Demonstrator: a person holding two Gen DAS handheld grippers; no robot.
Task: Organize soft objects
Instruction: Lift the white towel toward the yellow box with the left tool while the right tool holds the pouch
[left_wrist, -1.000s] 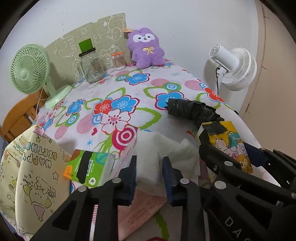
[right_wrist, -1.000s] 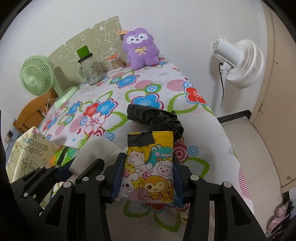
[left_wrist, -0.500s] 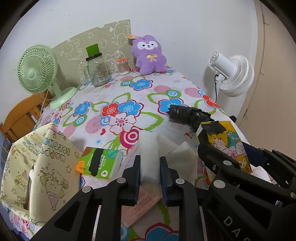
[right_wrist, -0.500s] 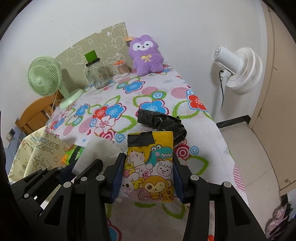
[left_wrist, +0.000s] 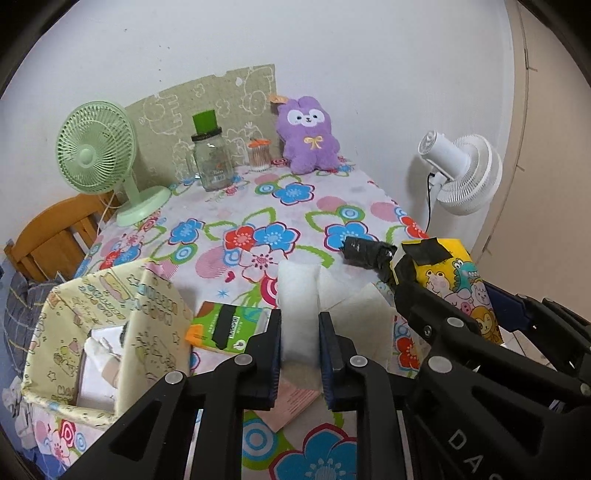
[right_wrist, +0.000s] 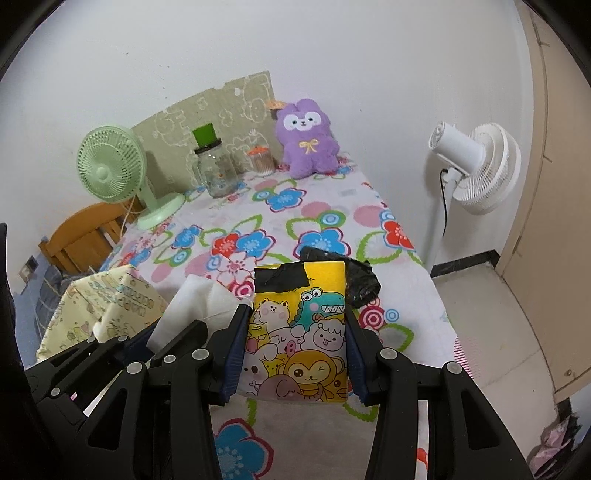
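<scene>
Floral tablecloth (left_wrist: 258, 206) everywhere, bright blue and red flowers, with a white wall behind and a purple plush bunny (left_wrist: 309, 138) parked at the far end, upper middle of both views. Green desk fan (left_wrist: 98, 155) upper left, white fan (left_wrist: 461, 173) off the right edge.

Left gripper (left_wrist: 299, 341) is pinched tight on a white tissue (left_wrist: 298, 314), jaws about as closed as they go, and the sheet sticks up between the pads in the lower middle of the left view. Right gripper (right_wrist: 295, 347) is clamped partway around a yellow cartoon-animal tissue pack (right_wrist: 301, 328) with black tape on its top, dead centre of the right view. Both look lifted off the table.

My take: the tissue wants to go into the pack or the basket, so keep the pack steady and don't squeeze harder, it's soft and will crumple. Move the tissue slowly, since a loose sheet flaps and can slip out of the pads.

Containers: a pale yellow fabric basket (left_wrist: 162, 306) with cartoon print sits lower left, holding some white papery stuff I can't make out. Green tissue pack (left_wrist: 225, 326) lies beside it on the cloth. Glass jar (left_wrist: 212, 162) with a green lid looks empty, and a small tub of cotton swabs (left_wrist: 258, 155) is next to it. Black crumpled bag (left_wrist: 365, 253) lies mid-right.
</scene>
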